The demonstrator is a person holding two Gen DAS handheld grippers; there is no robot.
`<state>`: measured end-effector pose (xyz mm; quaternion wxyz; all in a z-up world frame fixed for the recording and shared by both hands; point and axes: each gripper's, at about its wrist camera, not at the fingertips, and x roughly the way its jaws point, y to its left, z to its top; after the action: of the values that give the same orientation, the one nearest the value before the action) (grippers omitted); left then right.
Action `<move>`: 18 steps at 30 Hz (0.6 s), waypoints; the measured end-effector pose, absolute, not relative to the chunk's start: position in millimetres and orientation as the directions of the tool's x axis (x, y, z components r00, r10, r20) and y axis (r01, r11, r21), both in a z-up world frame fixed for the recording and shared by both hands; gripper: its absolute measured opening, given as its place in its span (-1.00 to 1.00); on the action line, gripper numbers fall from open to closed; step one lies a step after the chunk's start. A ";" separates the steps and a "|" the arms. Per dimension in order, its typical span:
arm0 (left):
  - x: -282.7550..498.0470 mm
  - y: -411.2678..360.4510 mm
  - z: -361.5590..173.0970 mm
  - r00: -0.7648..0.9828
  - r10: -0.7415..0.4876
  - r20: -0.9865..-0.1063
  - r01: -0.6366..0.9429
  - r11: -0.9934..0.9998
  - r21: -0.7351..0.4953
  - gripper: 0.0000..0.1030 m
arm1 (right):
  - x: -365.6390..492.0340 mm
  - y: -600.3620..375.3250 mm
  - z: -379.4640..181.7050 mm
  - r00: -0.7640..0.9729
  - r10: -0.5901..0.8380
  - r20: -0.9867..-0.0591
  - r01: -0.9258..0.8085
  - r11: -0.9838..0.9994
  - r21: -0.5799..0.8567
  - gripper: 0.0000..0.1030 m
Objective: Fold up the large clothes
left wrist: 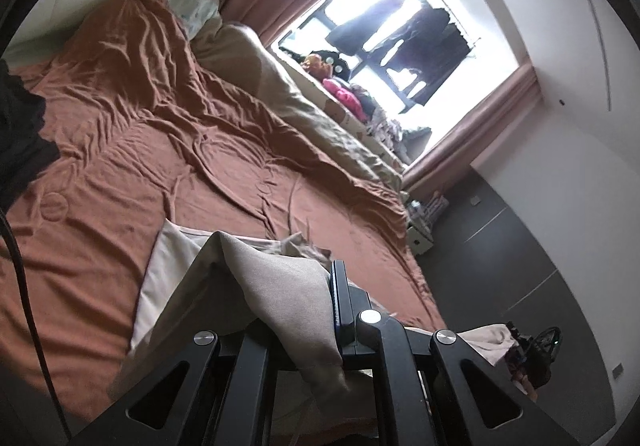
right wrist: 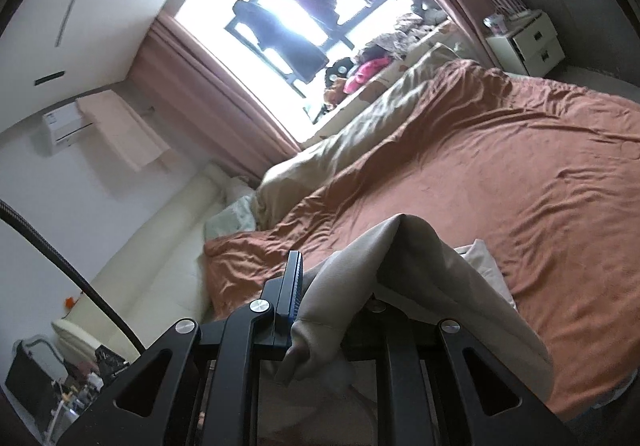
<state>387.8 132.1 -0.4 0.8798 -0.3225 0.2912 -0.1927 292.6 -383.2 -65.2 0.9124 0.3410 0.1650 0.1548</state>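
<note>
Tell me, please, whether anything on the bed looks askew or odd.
The rust bedspread is heavily wrinkled and the beige duvet lies bunched along the window side. Both tongs, left and right, grip the beige garment.

A plain beige garment [left wrist: 276, 286] lies on a rust-orange bedsheet [left wrist: 160, 149], which carries no pattern beyond its creases. Beside the sheet, toward the window, a pale tan quilt [right wrist: 360, 125] runs along the bed, with dusty-pink curtains [right wrist: 208, 85] above it (dark clothes hang against the glare). The grippers' frames are black, each with a blue-edged finger [right wrist: 297, 286]; a white nightstand [right wrist: 528, 41] stands past the sheet's far corner.
</note>
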 end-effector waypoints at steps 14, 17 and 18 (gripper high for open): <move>488.8 125.7 -90.9 0.681 -0.499 -0.536 0.003 0.734 -0.679 -0.88 | 395.6 -360.4 -96.9 0.850 0.374 -0.371 -0.011 0.717 0.697 -0.75; 504.2 124.3 -110.4 0.659 -0.495 -0.567 -0.032 0.734 -0.678 -0.87 | 414.8 -354.7 -106.4 0.834 0.365 -0.414 0.033 0.715 0.698 -0.74; 509.1 122.5 -114.6 0.652 -0.492 -0.577 -0.040 0.738 -0.674 -0.87 | 420.7 -352.4 -109.8 0.829 0.361 -0.427 0.048 0.714 0.698 -0.73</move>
<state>509.1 122.5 -114.6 0.8443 -0.3365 0.3950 -0.1339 420.7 -352.4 -109.8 0.8829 0.3675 0.2787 0.0886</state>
